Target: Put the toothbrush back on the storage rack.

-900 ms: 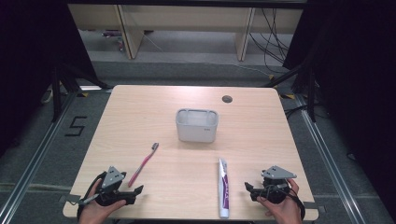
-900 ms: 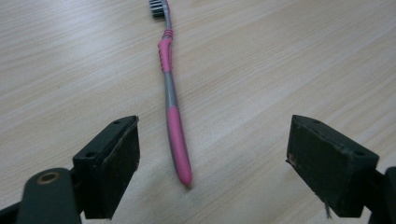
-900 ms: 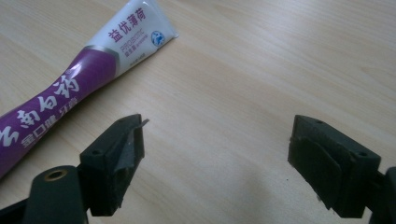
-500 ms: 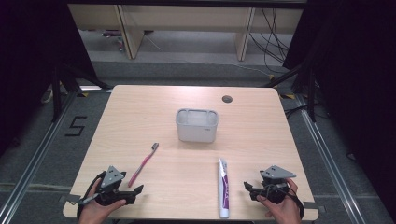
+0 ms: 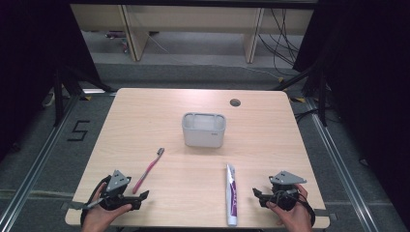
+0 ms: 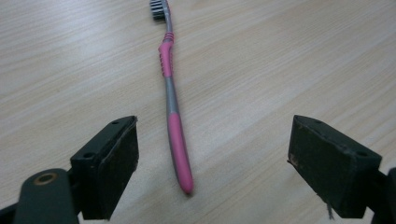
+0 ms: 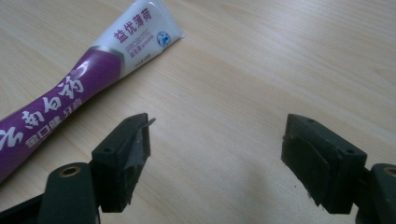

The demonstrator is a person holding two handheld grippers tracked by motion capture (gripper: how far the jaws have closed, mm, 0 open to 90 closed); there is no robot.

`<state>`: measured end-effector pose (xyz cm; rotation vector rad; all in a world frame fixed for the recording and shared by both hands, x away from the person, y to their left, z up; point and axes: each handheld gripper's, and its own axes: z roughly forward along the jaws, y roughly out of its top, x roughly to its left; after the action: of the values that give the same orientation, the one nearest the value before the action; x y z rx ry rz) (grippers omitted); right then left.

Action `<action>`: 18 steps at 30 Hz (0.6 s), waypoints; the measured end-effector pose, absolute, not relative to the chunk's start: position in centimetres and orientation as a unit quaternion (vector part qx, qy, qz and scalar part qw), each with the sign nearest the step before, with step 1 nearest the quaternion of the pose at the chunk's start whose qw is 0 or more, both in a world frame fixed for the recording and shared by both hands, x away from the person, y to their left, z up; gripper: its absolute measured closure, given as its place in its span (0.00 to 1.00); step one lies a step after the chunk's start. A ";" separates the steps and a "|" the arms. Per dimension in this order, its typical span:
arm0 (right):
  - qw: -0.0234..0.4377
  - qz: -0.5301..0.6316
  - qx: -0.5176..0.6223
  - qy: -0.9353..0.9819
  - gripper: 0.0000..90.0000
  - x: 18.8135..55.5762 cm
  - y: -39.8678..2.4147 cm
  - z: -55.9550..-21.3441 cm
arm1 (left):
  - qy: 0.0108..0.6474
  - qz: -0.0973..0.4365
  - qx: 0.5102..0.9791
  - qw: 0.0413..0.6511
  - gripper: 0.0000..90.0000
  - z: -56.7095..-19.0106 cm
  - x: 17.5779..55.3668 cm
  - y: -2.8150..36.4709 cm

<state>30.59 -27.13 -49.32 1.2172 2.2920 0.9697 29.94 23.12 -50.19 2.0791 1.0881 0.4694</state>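
Glossy plastic toothbrush (image 6: 173, 126), matt pale wood-grain table (image 5: 193, 193)

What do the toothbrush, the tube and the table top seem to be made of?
Toothbrush: probably plastic, smooth pink and grey, ribbed grip. Tube: likely soft plastic, glossy printed skin, flat crimped end. Table top: pale wood-grain surface, possibly laminate, matt.

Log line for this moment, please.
left hand-held gripper: open, toothbrush between jaws | right hand-held gripper: open, beside toothpaste tube

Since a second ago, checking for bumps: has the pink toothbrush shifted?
No. The pink toothbrush lies at the same slant, head toward the grey container.
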 end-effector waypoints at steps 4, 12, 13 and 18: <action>0.191 0.344 0.430 0.813 0.26 30.4 -27.2 -49.3 | 0.423 0.182 0.809 0.365 0.20 -50.0 30.3 23.1; 0.205 0.344 0.422 0.813 0.26 30.4 -27.4 -49.3 | 0.417 0.183 0.817 0.354 0.22 -49.9 30.9 22.4; 0.190 0.343 0.436 0.810 0.26 30.1 -27.2 -49.4 | 0.417 0.182 0.818 0.352 0.22 -49.8 30.9 22.4; 0.182 0.341 0.419 0.822 0.28 30.4 -27.3 -49.3 | 0.423 0.183 0.813 0.356 0.22 -49.8 31.1 22.3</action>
<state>30.39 -27.26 -49.34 1.1821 2.3189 0.9619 31.10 22.33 -49.80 2.0990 1.0933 0.4714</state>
